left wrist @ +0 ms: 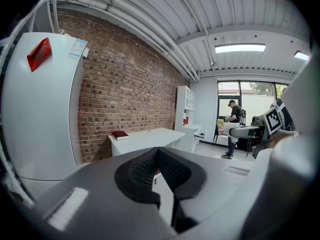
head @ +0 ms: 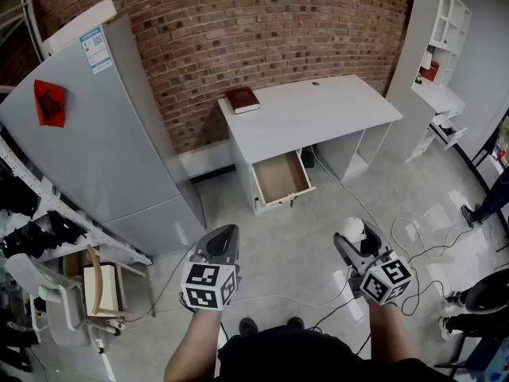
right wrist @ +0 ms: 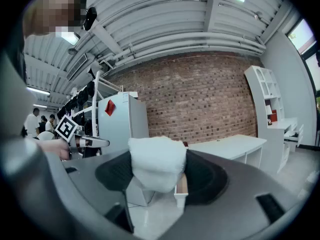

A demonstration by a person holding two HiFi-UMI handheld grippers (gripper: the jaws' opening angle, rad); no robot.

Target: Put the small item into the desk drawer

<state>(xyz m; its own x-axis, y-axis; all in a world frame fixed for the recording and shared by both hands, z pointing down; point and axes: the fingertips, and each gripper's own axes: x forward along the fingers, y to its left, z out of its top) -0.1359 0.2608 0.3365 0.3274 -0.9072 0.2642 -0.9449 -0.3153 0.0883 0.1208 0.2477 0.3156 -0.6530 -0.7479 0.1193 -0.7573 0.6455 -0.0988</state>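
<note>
Item (right wrist: 155,163), small and white, clamped in right claw (head: 355,240); left claw (left wrist: 159,156) closed, empty.

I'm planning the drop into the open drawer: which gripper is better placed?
Right. The right gripper is shut on the white item; the left gripper is shut and empty. The drawer stands open ahead of both.
</note>
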